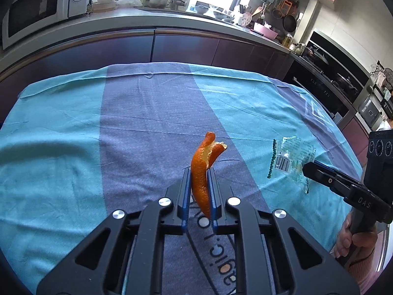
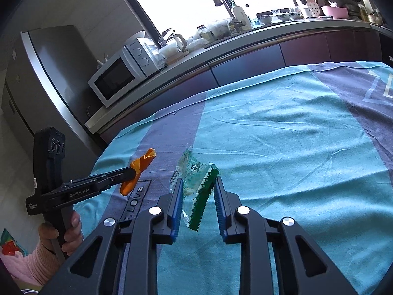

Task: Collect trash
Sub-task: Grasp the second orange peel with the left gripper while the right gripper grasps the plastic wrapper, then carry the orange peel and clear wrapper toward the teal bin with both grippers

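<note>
A curled strip of orange peel [image 1: 205,152] stands upright between the blue pads of my left gripper [image 1: 199,170], which is shut on it and holds it just above the cloth. In the right wrist view the same peel [image 2: 142,162] sticks out of the left gripper [image 2: 133,172] at the left. A crumpled clear plastic wrapper with a green serrated edge [image 2: 196,172] sits pinched between the pads of my right gripper [image 2: 199,180]. Seen from the left wrist, this wrapper [image 1: 292,153] juts from the right gripper's tip [image 1: 305,169], barcode side showing.
The table is covered by a teal and purple striped cloth [image 1: 73,135]. Behind it runs a dark cabinet front under a cluttered counter [image 1: 152,14] with a microwave [image 2: 115,78]. A built-in oven [image 1: 326,78] stands at the right. A person's hand [image 1: 348,238] holds each gripper handle.
</note>
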A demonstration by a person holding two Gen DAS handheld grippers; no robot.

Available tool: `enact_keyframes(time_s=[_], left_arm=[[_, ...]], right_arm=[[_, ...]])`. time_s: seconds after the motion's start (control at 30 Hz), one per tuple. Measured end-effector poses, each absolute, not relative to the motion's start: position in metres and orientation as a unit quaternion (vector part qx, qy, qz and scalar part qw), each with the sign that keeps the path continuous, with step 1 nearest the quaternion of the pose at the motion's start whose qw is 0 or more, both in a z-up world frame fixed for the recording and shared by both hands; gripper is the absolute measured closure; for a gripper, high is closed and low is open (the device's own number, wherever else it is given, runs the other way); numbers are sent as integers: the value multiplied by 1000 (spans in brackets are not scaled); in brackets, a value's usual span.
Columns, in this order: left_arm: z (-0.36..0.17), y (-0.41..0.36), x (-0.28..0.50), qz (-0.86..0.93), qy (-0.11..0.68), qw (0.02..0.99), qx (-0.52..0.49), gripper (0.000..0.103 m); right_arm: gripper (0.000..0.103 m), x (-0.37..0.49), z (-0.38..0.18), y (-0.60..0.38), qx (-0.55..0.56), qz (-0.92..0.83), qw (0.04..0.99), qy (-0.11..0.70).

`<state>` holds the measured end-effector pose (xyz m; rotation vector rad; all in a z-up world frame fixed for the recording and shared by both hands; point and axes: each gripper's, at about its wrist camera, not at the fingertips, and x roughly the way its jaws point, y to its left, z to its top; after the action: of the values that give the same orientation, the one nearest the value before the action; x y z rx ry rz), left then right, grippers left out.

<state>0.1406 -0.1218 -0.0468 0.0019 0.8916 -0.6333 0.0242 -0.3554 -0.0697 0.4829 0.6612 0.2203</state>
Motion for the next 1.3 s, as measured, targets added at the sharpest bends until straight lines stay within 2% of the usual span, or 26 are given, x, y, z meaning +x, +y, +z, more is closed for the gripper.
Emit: enact_keyframes(time_s=[0.77, 1.3], left_arm=[[-38, -15, 93, -247, 404, 880, -40, 89], [-31, 32, 71, -218, 390, 892, -66, 89]], right_arm=[[80, 35, -53, -276, 208, 194, 906, 314], [80, 40, -48, -233, 193, 238, 897, 319]])
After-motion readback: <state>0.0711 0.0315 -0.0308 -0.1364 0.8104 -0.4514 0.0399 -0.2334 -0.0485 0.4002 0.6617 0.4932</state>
